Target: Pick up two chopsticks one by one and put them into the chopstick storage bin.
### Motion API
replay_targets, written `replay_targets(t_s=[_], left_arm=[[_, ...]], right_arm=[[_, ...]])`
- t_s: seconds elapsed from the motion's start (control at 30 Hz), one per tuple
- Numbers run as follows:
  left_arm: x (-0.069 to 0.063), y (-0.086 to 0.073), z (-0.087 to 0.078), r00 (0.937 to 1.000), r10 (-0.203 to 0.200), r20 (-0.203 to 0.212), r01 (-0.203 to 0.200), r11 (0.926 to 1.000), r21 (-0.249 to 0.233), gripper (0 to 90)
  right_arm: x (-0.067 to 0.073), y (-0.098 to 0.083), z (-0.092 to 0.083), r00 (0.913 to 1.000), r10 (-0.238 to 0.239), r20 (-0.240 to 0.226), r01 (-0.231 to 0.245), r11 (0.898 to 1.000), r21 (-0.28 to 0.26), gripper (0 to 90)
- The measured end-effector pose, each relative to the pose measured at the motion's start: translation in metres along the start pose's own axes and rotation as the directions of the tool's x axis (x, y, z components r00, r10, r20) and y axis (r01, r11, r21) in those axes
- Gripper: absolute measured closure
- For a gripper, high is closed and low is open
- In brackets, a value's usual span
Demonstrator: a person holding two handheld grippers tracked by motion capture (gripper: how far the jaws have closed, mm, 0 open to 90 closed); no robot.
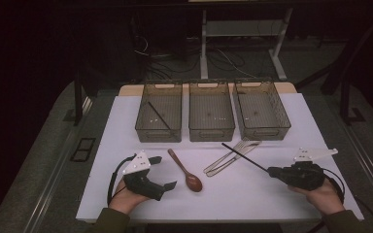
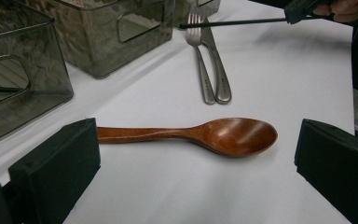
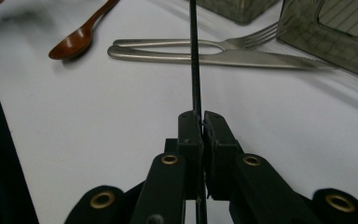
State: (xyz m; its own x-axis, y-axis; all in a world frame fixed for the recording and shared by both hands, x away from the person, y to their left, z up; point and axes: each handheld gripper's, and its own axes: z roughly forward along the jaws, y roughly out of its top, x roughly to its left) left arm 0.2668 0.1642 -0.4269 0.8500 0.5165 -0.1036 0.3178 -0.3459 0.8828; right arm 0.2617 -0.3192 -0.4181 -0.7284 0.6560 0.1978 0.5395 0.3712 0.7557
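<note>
Three smoked-plastic bins stand in a row at the table's far side. Left bin (image 1: 159, 110) – one thin black chopstick (image 1: 159, 115) lying aslant; middle bin (image 1: 211, 110) and right bin (image 1: 261, 109) – empty. Left gripper (image 1: 166, 172): jaws wide apart, straddling a brown wooden spoon (image 2: 200, 136). Right gripper (image 3: 199, 122): clamped on a second black chopstick (image 1: 244, 156), held above the steel fork (image 1: 232, 154) and knife (image 1: 234, 158).

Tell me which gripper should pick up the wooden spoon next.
Left, probably. The left gripper is open with the wooden spoon lying between its jaws on the table. The right gripper is shut on a black chopstick, farther from the spoon.
</note>
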Motion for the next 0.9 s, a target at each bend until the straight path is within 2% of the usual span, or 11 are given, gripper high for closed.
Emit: replay_targets(t_s=[0.4,0.9], left_arm=[[-0.001,0.0,0.0,1.0,0.002,0.004,-0.002,1.0,0.002,0.0],[0.0,0.0,0.0,1.0,-0.004,0.002,0.004,1.0,-0.001,0.0]], right_arm=[[0.002,0.012,-0.009,0.9999,-0.006,0.008,0.006,0.999,-0.041,85.1],[0.0,0.039,0.0,0.9993,-0.03,0.025,0.031,0.997,-0.066,85.0]])
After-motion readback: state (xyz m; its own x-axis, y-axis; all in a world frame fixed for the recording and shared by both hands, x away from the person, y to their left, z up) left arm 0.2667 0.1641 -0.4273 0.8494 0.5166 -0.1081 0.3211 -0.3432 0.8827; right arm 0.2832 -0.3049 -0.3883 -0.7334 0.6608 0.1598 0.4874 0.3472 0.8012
